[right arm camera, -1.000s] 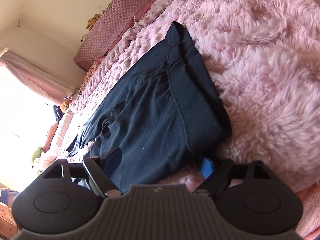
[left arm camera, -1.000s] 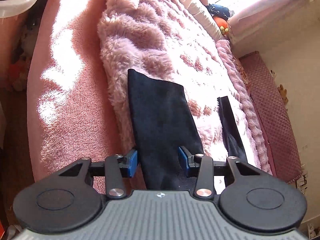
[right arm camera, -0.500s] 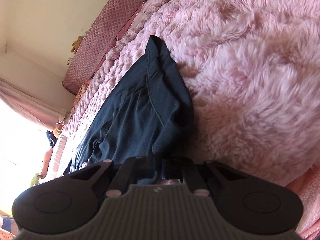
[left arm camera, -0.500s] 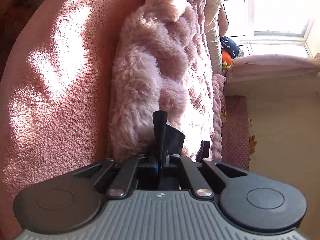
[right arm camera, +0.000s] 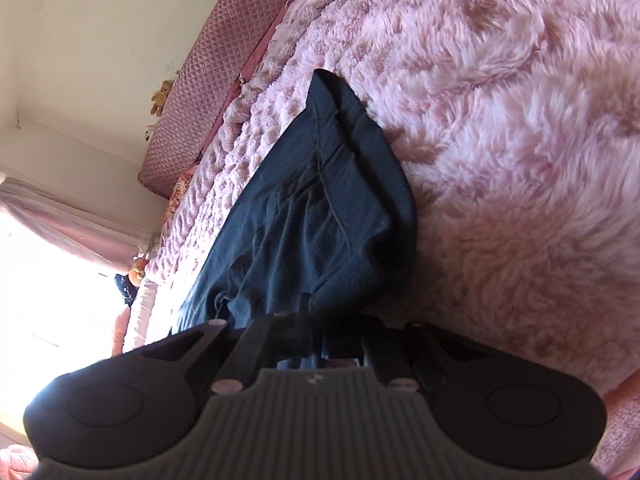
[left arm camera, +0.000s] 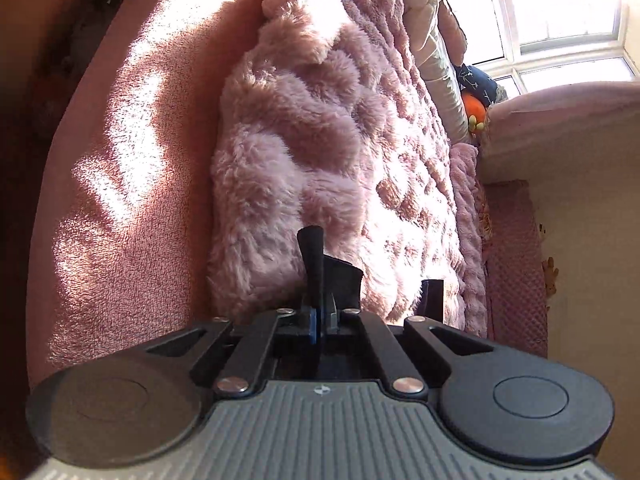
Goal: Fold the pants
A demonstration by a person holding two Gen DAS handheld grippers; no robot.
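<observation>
- The dark pants [right arm camera: 320, 216] lie stretched on the fluffy pink blanket [right arm camera: 500, 128], their long axis running from the waistband end near the right gripper [right arm camera: 320, 344] away toward the bright window side.
- The right gripper's jaws are pinched on the waistband corner.
- The left gripper [left arm camera: 319, 320] is clamped on a leg cuff, the fabric standing up between the blue pads.
- In the left view most of the pants [left arm camera: 340, 276] is hidden behind the gripper; only cuffs show.
</observation>
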